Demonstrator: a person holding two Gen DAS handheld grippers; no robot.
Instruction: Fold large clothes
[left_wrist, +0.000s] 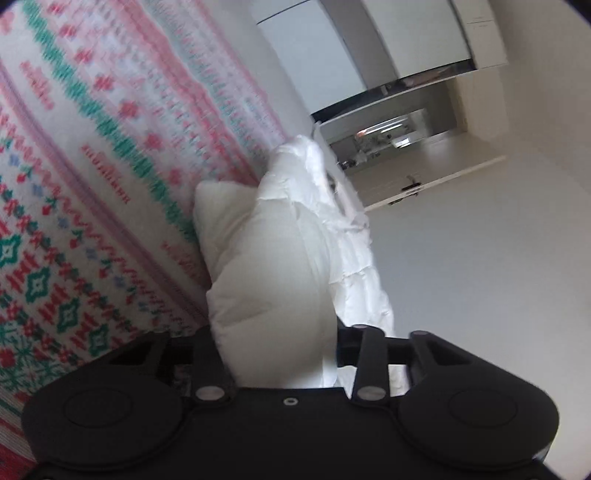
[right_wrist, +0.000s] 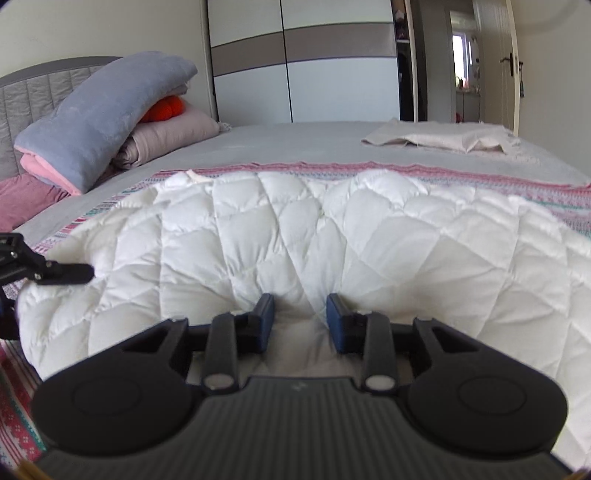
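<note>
A thick white quilted duvet lies folded over on the bed, on a pink, green and white patterned blanket. My right gripper is at its near edge, and the quilt's edge lies between its blue pads, which stand a little apart. My left gripper is tilted sideways; a corner of the same duvet fills its jaws and hides the fingertips. The left gripper also shows in the right wrist view, at the duvet's left corner.
The grey bed sheet stretches beyond the duvet. Stacked pillows and folded blankets lie at the headboard, back left. A beige cloth lies at the far right. A wardrobe and an open door stand behind.
</note>
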